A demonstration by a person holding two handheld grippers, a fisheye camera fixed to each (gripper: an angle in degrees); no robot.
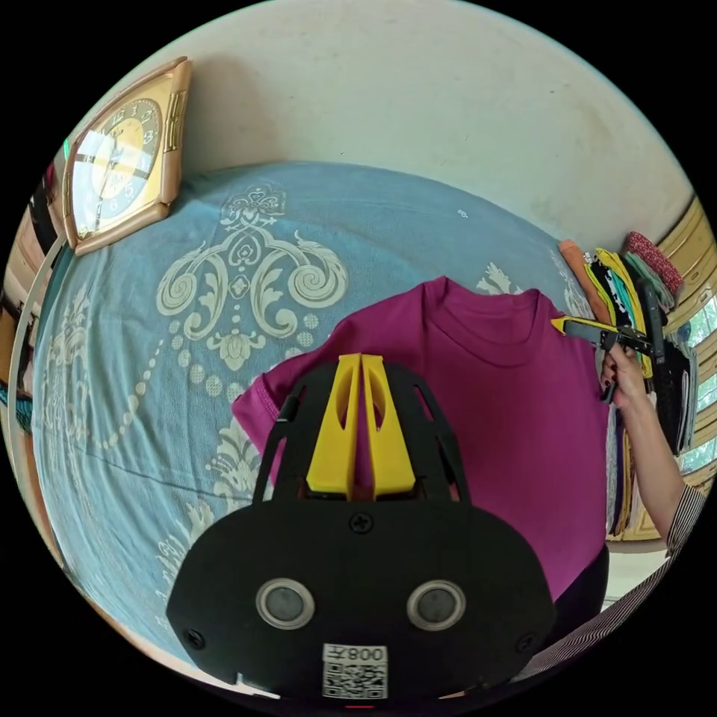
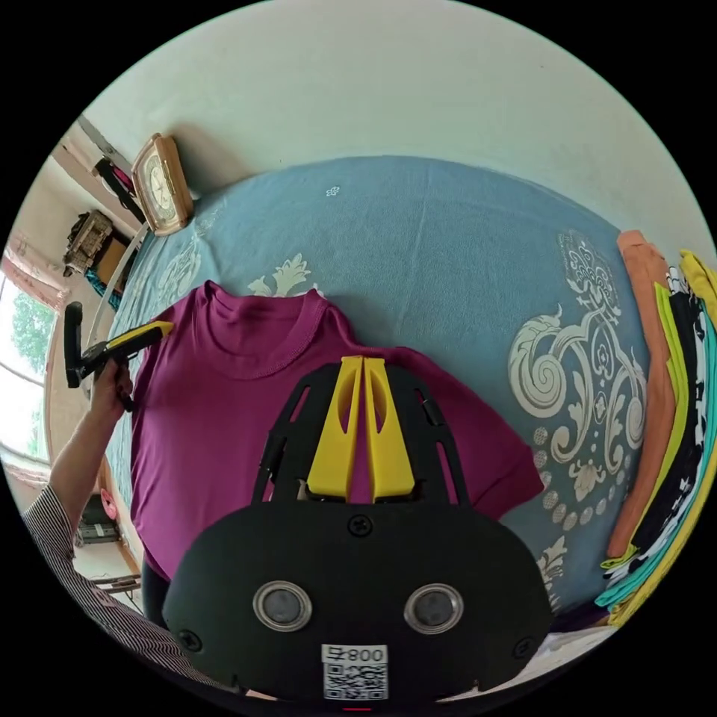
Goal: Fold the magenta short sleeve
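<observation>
The magenta short sleeve shirt [image 1: 508, 418] hangs front side towards me, held up by its two shoulders over the bed. My left gripper [image 1: 361, 358] has its yellow jaws pressed together on one shoulder, by the sleeve. At the other shoulder a hand [image 1: 624, 373] holds the right gripper [image 1: 562, 323]. In the right gripper view the shirt [image 2: 224, 418] spreads leftwards from my right gripper [image 2: 363, 360], whose jaws are closed on the shoulder seam. The left gripper [image 2: 160, 327] pinches the far shoulder there.
A blue bedspread [image 1: 112, 388] with cream ornaments lies under the shirt and reaches a pale wall. A gold-framed clock [image 1: 123, 157] leans at the bed's head. A row of folded clothes [image 2: 672, 403] lies along one side of the bed. A striped sleeve [image 2: 67, 538] is near a window.
</observation>
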